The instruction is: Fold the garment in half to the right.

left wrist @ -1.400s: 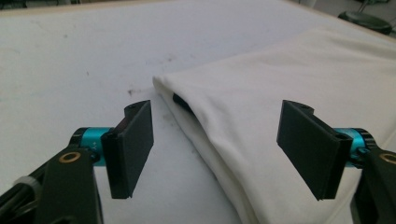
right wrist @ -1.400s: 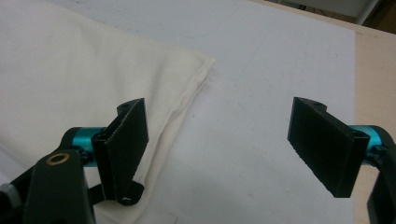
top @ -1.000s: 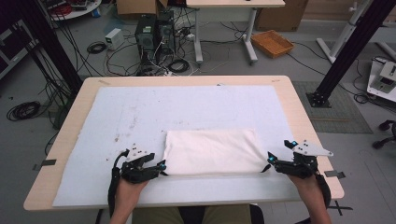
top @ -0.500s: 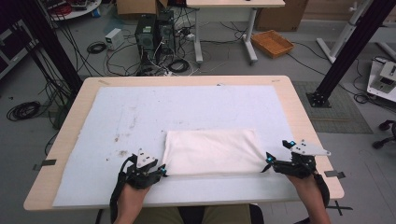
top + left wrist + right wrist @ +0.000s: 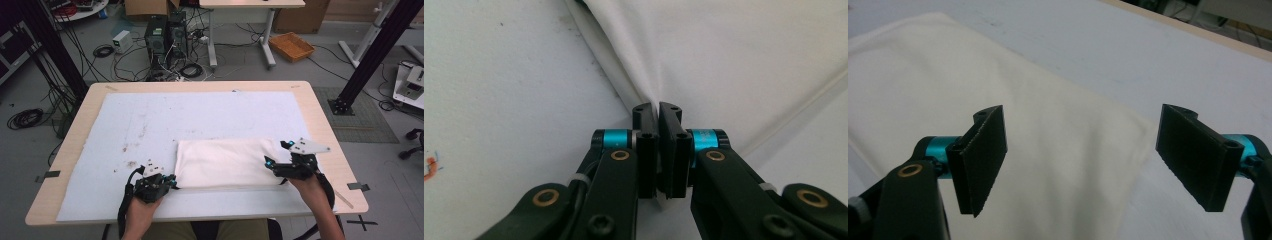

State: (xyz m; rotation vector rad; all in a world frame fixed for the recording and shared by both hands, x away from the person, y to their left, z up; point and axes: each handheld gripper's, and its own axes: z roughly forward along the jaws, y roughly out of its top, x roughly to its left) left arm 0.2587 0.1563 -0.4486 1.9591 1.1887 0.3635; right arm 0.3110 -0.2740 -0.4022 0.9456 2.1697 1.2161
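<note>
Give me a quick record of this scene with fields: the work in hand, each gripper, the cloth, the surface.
work: handling a folded white cloth
left gripper: jaws have just closed, shut on the cloth's near left corner
right gripper: open, jaws wide apart above the cloth's right end, nothing between the pads
cloth state: folded flat, cream white
surface: pale blue mat, stained at left, on a wooden table

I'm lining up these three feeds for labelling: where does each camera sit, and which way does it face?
High view: above the person's side, looking forward and down on the table; both forearms, left gripper, right gripper.
Left gripper view: on the left gripper, jaws shut on the white cloth.
Right gripper view: on the right gripper, jaws open above the cloth.
Shared: the cloth.
</note>
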